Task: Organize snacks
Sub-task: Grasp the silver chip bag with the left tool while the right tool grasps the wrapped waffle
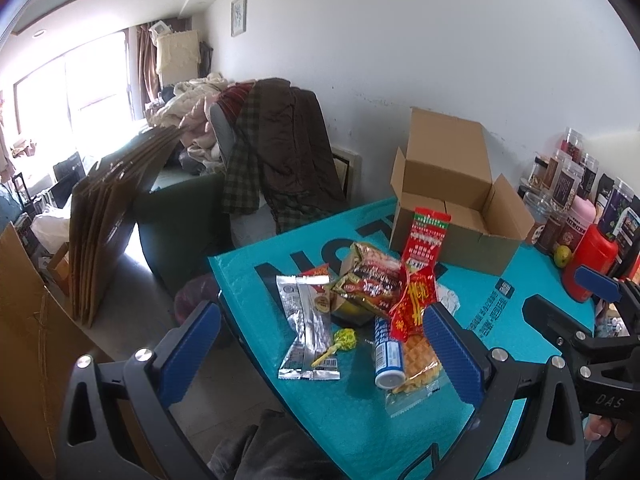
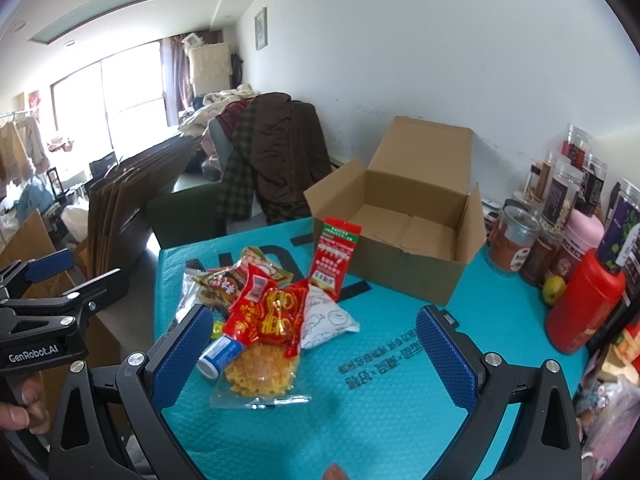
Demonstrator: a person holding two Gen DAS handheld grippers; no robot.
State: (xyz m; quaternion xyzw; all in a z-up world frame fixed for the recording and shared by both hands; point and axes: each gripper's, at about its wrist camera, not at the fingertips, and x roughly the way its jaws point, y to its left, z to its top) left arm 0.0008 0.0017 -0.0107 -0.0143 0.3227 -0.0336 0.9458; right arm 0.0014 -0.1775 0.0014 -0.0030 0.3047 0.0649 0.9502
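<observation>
1. Left gripper (image 1: pixel 320 360) hangs over the near left part of the teal table (image 2: pixel 380 420), jaws spread wide, nothing between them.
2. Right gripper (image 2: pixel 314 356) hangs over the table's near middle, jaws likewise wide and empty.
3. Snack pile (image 2: pixel 264 304) lies on the table, left of centre, ahead of both grippers.
4. In the pile: a silver foil packet (image 1: pixel 306 328) at its left edge, a yellow-green lollipop (image 1: pixel 344 340) beside the packet, a blue-and-white tube (image 1: pixel 386 356) lying flat, a clear bag of yellow waffle crackers (image 2: pixel 262 376) nearest the cameras, a red packet (image 2: pixel 268 312) resting on the crackers, and a white pouch (image 2: pixel 326 316) at the right.
5. A tall red sachet (image 2: pixel 334 256) leans against the front wall of the open cardboard box (image 2: pixel 400 256).
6. The box stands behind the pile, flaps up; nothing shows on its floor.
7. Jars (image 2: pixel 560 208) and a red flask (image 2: pixel 584 304) line the table's right edge.
</observation>
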